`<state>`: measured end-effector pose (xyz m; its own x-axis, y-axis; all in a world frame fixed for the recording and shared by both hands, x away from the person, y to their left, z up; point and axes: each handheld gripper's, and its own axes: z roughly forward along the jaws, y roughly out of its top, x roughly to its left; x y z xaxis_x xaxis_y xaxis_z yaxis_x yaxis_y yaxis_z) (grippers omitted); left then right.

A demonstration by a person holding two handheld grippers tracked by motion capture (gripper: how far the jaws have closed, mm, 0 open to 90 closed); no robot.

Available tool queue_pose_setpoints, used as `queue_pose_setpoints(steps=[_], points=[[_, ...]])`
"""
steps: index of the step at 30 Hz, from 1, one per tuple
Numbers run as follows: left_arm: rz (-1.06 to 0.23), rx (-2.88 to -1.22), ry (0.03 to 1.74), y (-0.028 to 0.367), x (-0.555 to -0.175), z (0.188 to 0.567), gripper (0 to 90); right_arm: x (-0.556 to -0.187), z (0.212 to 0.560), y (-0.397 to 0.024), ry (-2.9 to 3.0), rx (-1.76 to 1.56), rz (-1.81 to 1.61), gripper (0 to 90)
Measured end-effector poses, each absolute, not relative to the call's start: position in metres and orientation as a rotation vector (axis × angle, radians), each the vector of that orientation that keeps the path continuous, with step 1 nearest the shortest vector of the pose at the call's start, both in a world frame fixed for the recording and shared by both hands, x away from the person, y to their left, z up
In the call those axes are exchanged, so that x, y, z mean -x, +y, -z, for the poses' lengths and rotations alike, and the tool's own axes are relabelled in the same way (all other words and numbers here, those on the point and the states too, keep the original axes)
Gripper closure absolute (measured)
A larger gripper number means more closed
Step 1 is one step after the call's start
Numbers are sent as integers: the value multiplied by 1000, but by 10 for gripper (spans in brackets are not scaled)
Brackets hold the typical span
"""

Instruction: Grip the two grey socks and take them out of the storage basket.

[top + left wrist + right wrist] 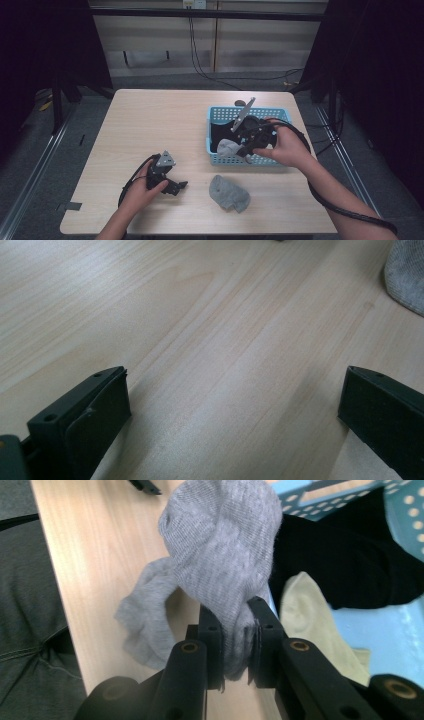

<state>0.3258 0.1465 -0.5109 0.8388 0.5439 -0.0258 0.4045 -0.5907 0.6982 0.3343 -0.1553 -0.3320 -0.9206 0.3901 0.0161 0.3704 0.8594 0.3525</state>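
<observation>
My right gripper (241, 150) hangs over the front left rim of the blue basket (272, 111), shut on a grey sock (227, 147). In the right gripper view the grey sock (220, 555) bunches up above the pinching gripper (235, 611). A second grey sock (229, 193) lies on the table in front of the basket. My left gripper (176, 188) rests low at the table's front left, open and holding nothing. In the left gripper view, the left gripper (235, 385) stands with its jaws wide apart over bare wood, and the second grey sock's edge (407, 275) shows at the top right.
Inside the basket (400, 510) lie a black garment (340, 565) and a cream sock (310, 615). The wooden table (150, 120) has open room at the left and back. Cables trail from both grippers toward the table's front edge.
</observation>
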Motion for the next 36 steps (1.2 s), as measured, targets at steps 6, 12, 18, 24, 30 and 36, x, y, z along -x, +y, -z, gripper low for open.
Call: queue_pose_setpoints(steps=[6, 12, 18, 24, 30, 36], points=[[-245, -2281, 687, 147, -326, 511, 0, -328, 337, -148, 2996, -579, -528, 795], [-246, -2281, 687, 147, -326, 511, 0, -324, 346, -142, 3010, -551, -545, 794], [-245, -2281, 687, 147, -326, 511, 0, -322, 357, -136, 3021, -516, -554, 792], [-245, -2281, 687, 147, -326, 511, 0, -321, 368, -131, 3045, -501, -553, 787], [-245, -2281, 687, 147, -326, 511, 0, -320, 380, -125, 3062, -499, -544, 785], [-245, -2281, 687, 147, -326, 511, 0, -320, 390, -121, 3082, -480, -527, 784]])
